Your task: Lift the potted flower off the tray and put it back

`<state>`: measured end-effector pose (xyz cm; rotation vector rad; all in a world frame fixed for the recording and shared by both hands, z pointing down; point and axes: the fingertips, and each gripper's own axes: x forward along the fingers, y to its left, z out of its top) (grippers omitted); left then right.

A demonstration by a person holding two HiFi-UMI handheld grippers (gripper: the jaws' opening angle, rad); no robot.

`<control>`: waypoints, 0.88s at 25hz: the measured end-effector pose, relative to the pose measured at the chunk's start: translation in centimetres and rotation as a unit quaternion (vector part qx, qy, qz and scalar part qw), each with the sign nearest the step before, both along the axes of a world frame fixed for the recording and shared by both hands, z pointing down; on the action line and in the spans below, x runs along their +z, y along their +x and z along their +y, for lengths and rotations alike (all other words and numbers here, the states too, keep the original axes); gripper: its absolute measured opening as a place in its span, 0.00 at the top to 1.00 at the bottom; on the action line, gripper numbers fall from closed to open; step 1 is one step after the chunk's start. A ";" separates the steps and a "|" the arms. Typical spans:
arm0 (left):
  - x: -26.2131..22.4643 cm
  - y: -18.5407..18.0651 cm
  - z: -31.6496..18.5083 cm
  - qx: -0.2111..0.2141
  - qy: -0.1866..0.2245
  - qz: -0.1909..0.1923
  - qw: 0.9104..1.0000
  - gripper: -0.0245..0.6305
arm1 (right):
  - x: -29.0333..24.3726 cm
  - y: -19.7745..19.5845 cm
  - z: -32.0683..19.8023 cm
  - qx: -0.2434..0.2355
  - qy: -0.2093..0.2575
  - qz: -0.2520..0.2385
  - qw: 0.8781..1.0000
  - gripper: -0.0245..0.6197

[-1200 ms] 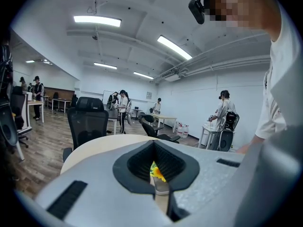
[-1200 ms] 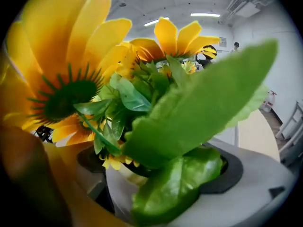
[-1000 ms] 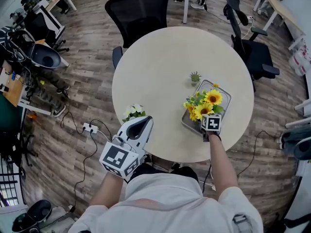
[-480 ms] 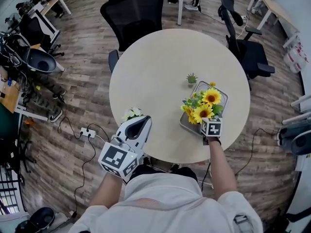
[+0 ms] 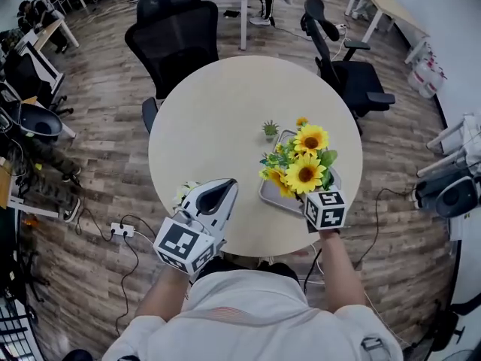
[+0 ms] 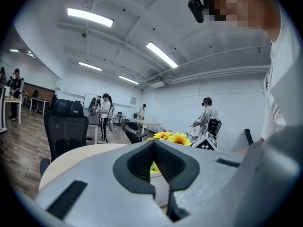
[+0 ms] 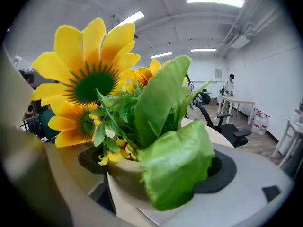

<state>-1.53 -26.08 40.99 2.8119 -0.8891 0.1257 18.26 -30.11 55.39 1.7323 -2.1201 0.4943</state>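
Note:
The potted flower, yellow sunflowers [image 5: 304, 160] in a cream pot [image 7: 124, 176], sits between the jaws of my right gripper [image 5: 314, 192], which is shut on the pot. In the head view the blooms look large and hang over the grey tray [image 5: 272, 195] on the round table; they hide the pot and the fingertips. From the right gripper view [image 7: 151, 178], leaves and sunflowers [image 7: 87, 79] fill the frame. My left gripper [image 5: 219, 189] is shut on nothing at the table's near left edge. The sunflowers [image 6: 173, 137] show beyond its tip [image 6: 154, 143].
A tiny green plant [image 5: 270, 129] stands on the table [image 5: 218, 111] just behind the tray. A white-flowered pot [image 5: 184, 193] is partly hidden by my left gripper. Black office chairs [image 5: 174, 32] ring the far side; people stand in the background.
The sunflowers have grown larger in the head view and shifted off the tray's middle: my right gripper has raised the pot. The left gripper has stayed where it was.

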 end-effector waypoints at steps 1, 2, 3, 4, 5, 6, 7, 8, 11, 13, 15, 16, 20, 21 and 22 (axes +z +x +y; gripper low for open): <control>-0.2 0.3 0.0 0.006 0.002 0.002 1.000 0.96 | -1.0 -0.1 0.2 0.001 0.008 -0.001 1.000 0.15; -0.4 0.5 -0.1 0.011 0.003 0.003 1.000 0.96 | -2.0 -0.3 0.5 0.001 0.017 0.000 1.000 0.15; -0.6 0.6 -0.1 0.015 0.004 0.004 1.000 0.96 | -3.1 -0.4 0.8 0.002 0.026 0.000 1.000 0.15; -0.7 0.7 -0.2 0.018 0.006 0.005 1.000 0.96 | -4.1 -0.5 1.1 0.003 0.035 0.000 0.999 0.15; -1.0 0.7 -0.2 0.020 0.008 0.007 1.000 0.96 | -5.2 -0.5 1.5 0.004 0.044 0.000 0.999 0.15; -1.3 0.8 -0.3 0.022 0.011 0.009 1.000 0.96 | -6.4 -0.5 1.8 0.005 0.054 -0.001 0.999 0.15; -1.6 0.8 -0.4 0.023 0.014 0.010 1.000 0.96 | -7.5 -0.5 2.2 0.007 0.063 -0.001 0.998 0.15; -1.9 0.8 -0.6 0.024 0.018 0.012 0.999 0.96 | -8.5 -0.4 2.6 0.009 0.072 -0.002 0.997 0.15; -3.0 1.0 -0.7 0.023 0.030 0.019 0.999 0.96 | -11.5 0.0 4.1 0.013 0.094 -0.007 0.995 0.15; -3.8 1.2 -0.3 0.022 0.037 0.024 0.999 0.96 | -13.2 0.2 5.3 0.013 0.104 -0.011 0.994 0.15; -4.5 1.3 0.0 0.024 0.043 0.029 0.998 0.96 | -14.7 0.3 6.0 0.016 0.116 -0.011 0.993 0.15; -4.7 1.2 0.0 0.026 0.046 0.032 0.998 0.96 | -15.2 0.2 6.1 0.017 0.121 -0.010 0.992 0.15; -5.1 0.8 0.1 0.031 0.050 0.036 0.998 0.96 | -16.3 -0.2 6.2 0.019 0.132 -0.010 0.991 0.15; -5.2 0.8 0.1 0.031 0.051 0.036 0.998 0.96 | -16.4 -0.4 6.3 0.019 0.134 -0.011 0.991 0.15; -5.3 0.7 0.2 0.031 0.051 0.037 0.998 0.96 | -16.6 -0.4 6.3 0.019 0.134 -0.012 0.991 0.15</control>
